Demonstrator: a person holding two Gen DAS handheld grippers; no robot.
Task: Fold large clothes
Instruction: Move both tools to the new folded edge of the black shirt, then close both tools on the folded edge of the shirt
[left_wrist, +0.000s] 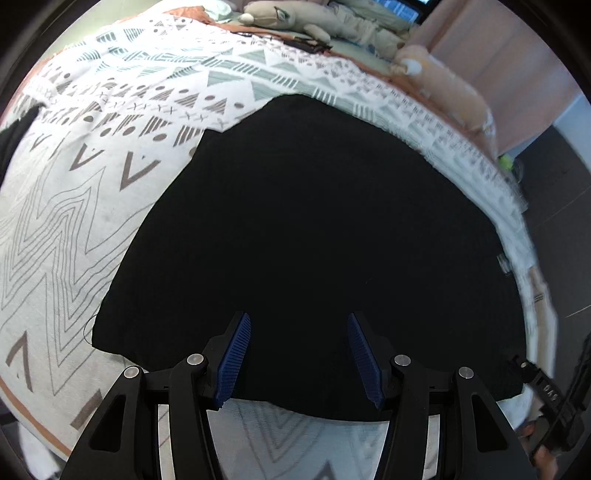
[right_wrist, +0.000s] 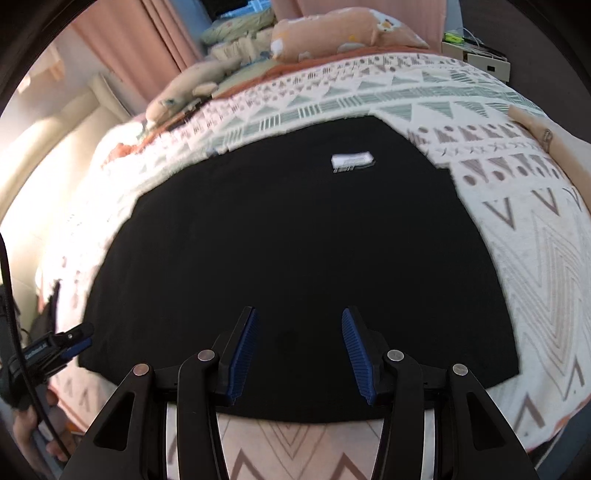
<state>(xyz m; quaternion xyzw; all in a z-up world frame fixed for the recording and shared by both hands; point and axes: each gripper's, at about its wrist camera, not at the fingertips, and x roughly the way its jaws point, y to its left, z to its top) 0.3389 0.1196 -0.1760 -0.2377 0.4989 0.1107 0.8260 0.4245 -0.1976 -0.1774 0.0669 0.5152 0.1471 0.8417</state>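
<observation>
Both wrist views are daylit and fairly bright, bent by strong fisheye curvature with a dark vignette ring at the corners. In the right wrist view, strong light floods in from the left and washes the patterned bedspread (right_wrist: 535, 258) to pale pink-white glare. The black garment (right_wrist: 295, 240) reads as a flat, detailless mass. Motion blur smears the far and side edges, notably the bedspread's right border in the left wrist view (left_wrist: 517, 206).

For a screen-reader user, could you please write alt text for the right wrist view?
A black garment lies flat on a patterned bedspread, a white label near its far edge. The right gripper hovers open over its near edge, holding nothing. Stuffed toys lie beyond.
</observation>
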